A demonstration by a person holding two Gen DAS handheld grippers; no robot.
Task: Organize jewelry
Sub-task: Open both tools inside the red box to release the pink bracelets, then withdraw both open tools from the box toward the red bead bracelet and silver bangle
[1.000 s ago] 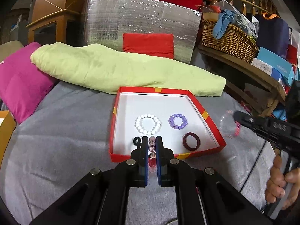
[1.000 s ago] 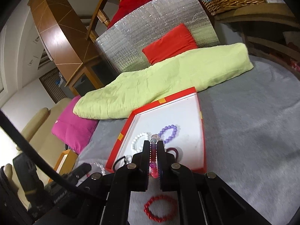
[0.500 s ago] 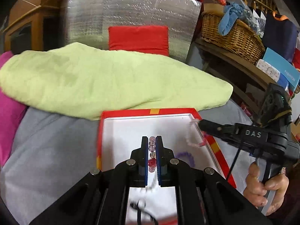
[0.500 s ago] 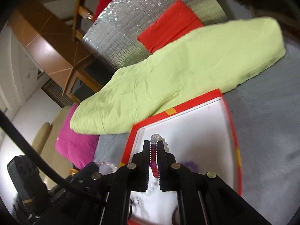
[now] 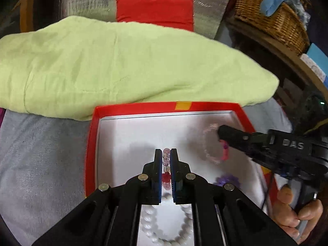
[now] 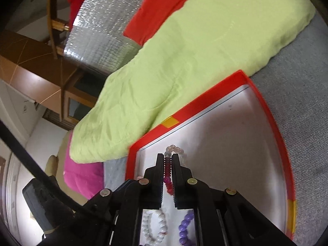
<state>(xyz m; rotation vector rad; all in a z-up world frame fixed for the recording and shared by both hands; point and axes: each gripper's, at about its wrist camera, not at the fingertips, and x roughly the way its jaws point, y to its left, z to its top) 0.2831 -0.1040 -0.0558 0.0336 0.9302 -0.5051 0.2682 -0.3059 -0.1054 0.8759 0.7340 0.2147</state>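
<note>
Both grippers have travelled in over the red box (image 5: 92, 143) from its near edge. The left gripper (image 5: 166, 153) is clamped on a clear-and-red bead bracelet (image 5: 166, 176) above the middle; the right gripper (image 6: 170, 160) pinches a pale pink bracelet (image 5: 211, 143) toward the far right corner. White bracelet (image 5: 149, 221) and purple bracelet (image 6: 184, 225) lie near the front; release looks next.

Beaded bracelet (image 6: 168, 170) in right claw (image 6: 168, 157)
</note>
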